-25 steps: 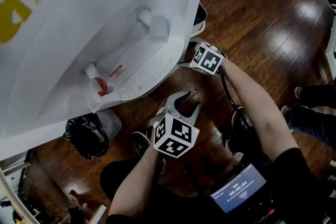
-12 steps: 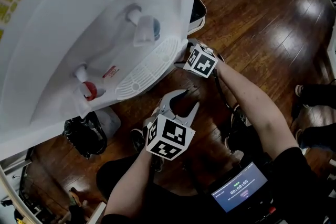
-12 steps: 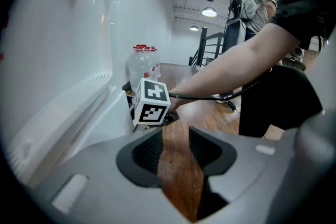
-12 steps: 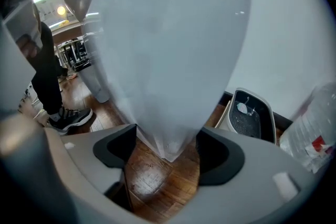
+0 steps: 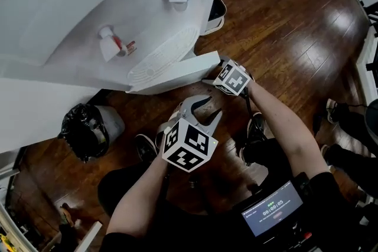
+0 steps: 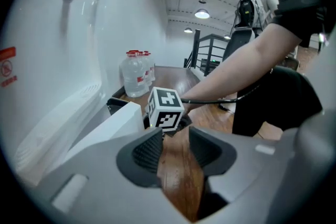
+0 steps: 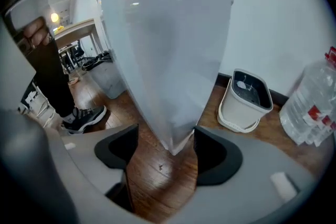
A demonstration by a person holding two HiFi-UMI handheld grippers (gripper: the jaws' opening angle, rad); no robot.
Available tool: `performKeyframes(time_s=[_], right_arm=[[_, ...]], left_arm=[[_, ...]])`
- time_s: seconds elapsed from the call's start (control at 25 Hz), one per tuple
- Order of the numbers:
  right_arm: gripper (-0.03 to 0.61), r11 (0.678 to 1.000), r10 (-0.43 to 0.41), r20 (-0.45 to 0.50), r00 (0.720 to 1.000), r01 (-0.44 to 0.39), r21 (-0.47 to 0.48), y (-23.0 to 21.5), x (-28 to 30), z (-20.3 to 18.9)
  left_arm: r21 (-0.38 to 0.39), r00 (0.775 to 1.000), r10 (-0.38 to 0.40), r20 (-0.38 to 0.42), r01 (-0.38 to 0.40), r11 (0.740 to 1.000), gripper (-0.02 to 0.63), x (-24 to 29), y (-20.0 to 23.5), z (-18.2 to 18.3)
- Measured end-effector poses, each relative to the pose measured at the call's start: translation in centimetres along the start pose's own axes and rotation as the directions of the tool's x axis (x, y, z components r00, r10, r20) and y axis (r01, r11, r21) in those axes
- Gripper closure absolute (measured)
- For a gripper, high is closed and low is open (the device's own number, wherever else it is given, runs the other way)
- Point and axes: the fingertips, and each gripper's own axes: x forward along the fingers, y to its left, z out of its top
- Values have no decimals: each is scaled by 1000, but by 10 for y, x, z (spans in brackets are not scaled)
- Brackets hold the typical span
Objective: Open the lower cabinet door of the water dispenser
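The dispenser (image 5: 71, 20) fills the upper left of the head view, with its two taps and drip tray (image 5: 162, 56) facing down toward the person. Below the tray the door (image 5: 177, 71) stands swung out from the cabinet, and its free edge reaches toward the right gripper (image 5: 211, 71).

In the right gripper view, the lower corner of the door (image 7: 168, 60) hangs between the jaws of the right gripper (image 7: 164, 147). The jaws are spread wider than the panel. The panel lies close against one pad, and wooden floor shows in the gap to the other. Behind the door a small white bin (image 7: 244, 99) stands on the floor by the wall, with water bottles (image 7: 315, 107) just beside it.

The left gripper (image 5: 204, 109) is held nearer the person, a little apart from the door. Its own view shows the left gripper (image 6: 174, 147) with jaws parted and only floor between them. The door (image 6: 121, 118) and the right gripper's marker cube lie just ahead. A black-bagged bin (image 5: 82, 133) sits by the dispenser's base.
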Motion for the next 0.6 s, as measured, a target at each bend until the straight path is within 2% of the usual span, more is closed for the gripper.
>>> performKeyframes(time_s=[0.12,0.28,0.44,0.6], right_arm=[[244,1000,-4,-17,1000,4,26,15,-8,-15],[244,999,4,-38,999,-3,43,44,-14,-31],[244,996,-9,-53,999,14,83,77,-23,-47],[260,991,-28,-45,999,34,132,102,-30,-53]], left_arm=[[-3,1000,-9,5,9,1000,436,-6,-18,-2],[-72,999,-11,46,14,997,436,-18,-34,-4],[-108,996,68,53,-62,992,436,-32,-33,-21],[-164,986,160,47,-150,975,436,-50,-21,-40]])
